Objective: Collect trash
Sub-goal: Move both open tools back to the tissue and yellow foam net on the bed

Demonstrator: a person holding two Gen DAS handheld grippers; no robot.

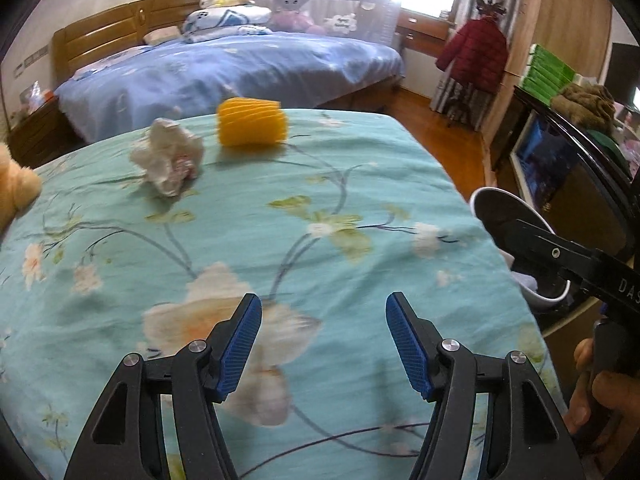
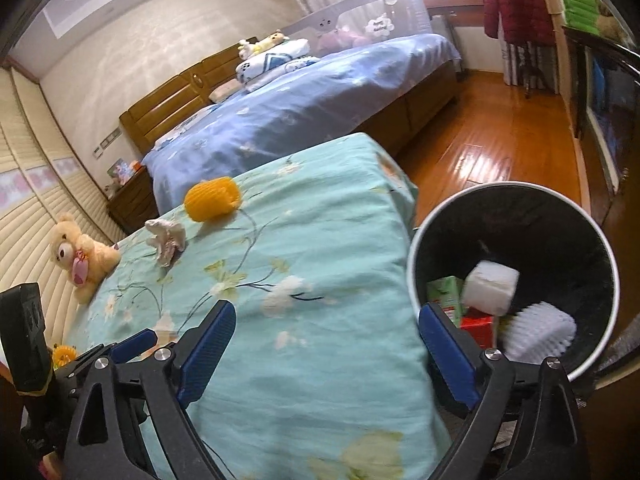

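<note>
Teddy bear (image 2: 82, 254): far left of the jaws, at the bed's edge.
Left gripper (image 1: 324, 344): jaws partly open, empty, over the floral bed (image 1: 280, 216).
Crumpled tissue (image 1: 168, 156): ahead-left of the left jaws, on the bed.
Yellow foam net (image 1: 252, 122): ahead, just right of the tissue.
Right gripper (image 2: 326, 344): jaws wide, opening, nothing between.
Trash bin (image 2: 416, 240): right of the right jaws, beside the bed, trash inside.

Left gripper (image 1: 324, 344): black plastic frame, two angled arms with triangular cut-outs, round silver screw heads at the pivots. Jaws faced with blue ribbed pads. Right gripper (image 2: 326, 354): same build, black arms, silver screws, blue ribbed pads; seen from the left wrist camera, its black arm carries pale letters "DAS". A bare hand (image 1: 600, 396) wraps its black handle; no sleeve visible.
</note>
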